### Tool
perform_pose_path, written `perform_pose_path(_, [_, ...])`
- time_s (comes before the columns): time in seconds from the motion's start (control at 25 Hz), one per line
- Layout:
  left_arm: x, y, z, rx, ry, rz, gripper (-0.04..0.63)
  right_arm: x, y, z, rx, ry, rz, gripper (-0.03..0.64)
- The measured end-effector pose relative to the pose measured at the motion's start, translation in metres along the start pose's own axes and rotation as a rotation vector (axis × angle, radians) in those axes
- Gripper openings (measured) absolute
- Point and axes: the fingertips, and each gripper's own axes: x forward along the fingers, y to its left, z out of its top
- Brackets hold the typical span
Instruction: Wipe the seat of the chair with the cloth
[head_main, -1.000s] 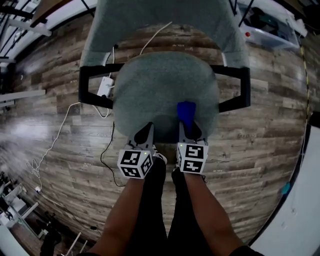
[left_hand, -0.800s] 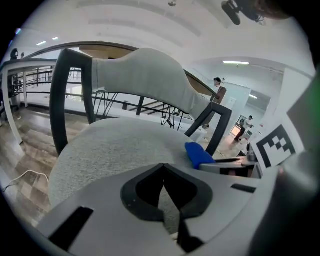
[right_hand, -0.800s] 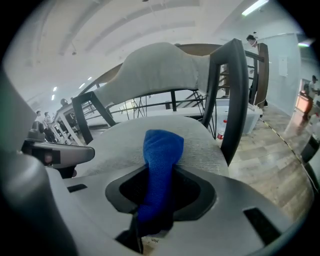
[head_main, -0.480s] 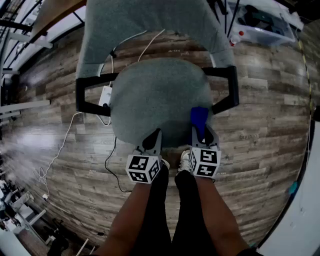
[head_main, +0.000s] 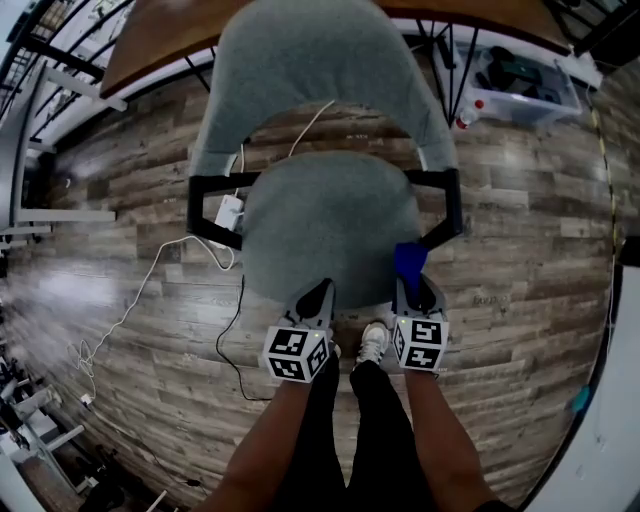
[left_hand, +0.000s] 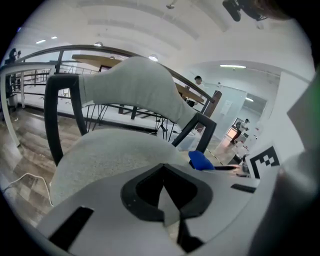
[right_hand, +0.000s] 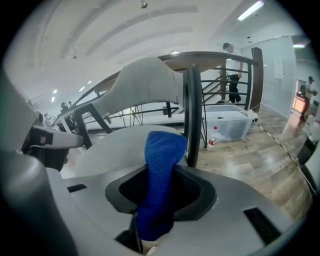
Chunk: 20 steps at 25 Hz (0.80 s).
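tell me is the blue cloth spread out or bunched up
Bunched up: the blue cloth stands as a narrow wad pinched in the right gripper's jaws, none of it spread flat.

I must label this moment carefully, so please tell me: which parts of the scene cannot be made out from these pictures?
Legs of the grey fabric chair: head view, hidden under its seat.
Lower end of the blue cloth: right gripper view, buried inside the right gripper.
Contents of the clear plastic box: head view, too small.

Wood-plank floor (head_main: 520, 260); white cable (head_main: 130, 300) w/ power strip (head_main: 229, 212) at left; clear bin (head_main: 525, 75) top rt.
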Motion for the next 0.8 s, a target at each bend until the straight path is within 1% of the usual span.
perform_pose_path(0.16, [-0.034, -0.024, 0.041, 0.052, -0.024, -0.017, 0.002, -0.051, 0.017, 0.037, -0.025, -0.054, 0.027, 0.130])
perform_pose_path(0.28, [-0.063, -0.042, 0.073, 0.091, -0.042, -0.022, 0.002, -0.093, 0.035, 0.078, -0.073, -0.104, 0.047, 0.130])
perform_pose_path(0.36, [-0.083, -0.045, 0.101, 0.085, -0.077, -0.006, 0.002, -0.115, 0.049, 0.113, -0.101, -0.152, 0.064, 0.130])
perform_pose_path(0.44, [-0.106, -0.047, 0.135, 0.055, -0.128, 0.019, 0.002, -0.136, 0.064, 0.148, -0.143, -0.199, 0.087, 0.130])
perform_pose_path(0.52, [-0.125, -0.048, 0.170, 0.035, -0.174, 0.035, 0.002, -0.153, 0.083, 0.182, -0.234, -0.239, 0.117, 0.130])
perform_pose_path(0.56, [-0.133, -0.049, 0.186, 0.036, -0.190, 0.036, 0.002, -0.161, 0.093, 0.197, -0.283, -0.254, 0.135, 0.130])
perform_pose_path(0.6, [-0.142, -0.051, 0.199, 0.047, -0.202, 0.035, 0.002, -0.170, 0.103, 0.210, -0.317, -0.267, 0.153, 0.130])
perform_pose_path(0.68, [-0.164, -0.056, 0.220, 0.081, -0.233, 0.040, 0.002, -0.192, 0.120, 0.228, -0.347, -0.287, 0.178, 0.130])
perform_pose_path(0.8, [-0.198, -0.073, 0.241, 0.130, -0.289, 0.040, 0.002, -0.224, 0.133, 0.245, -0.329, -0.317, 0.204, 0.130])
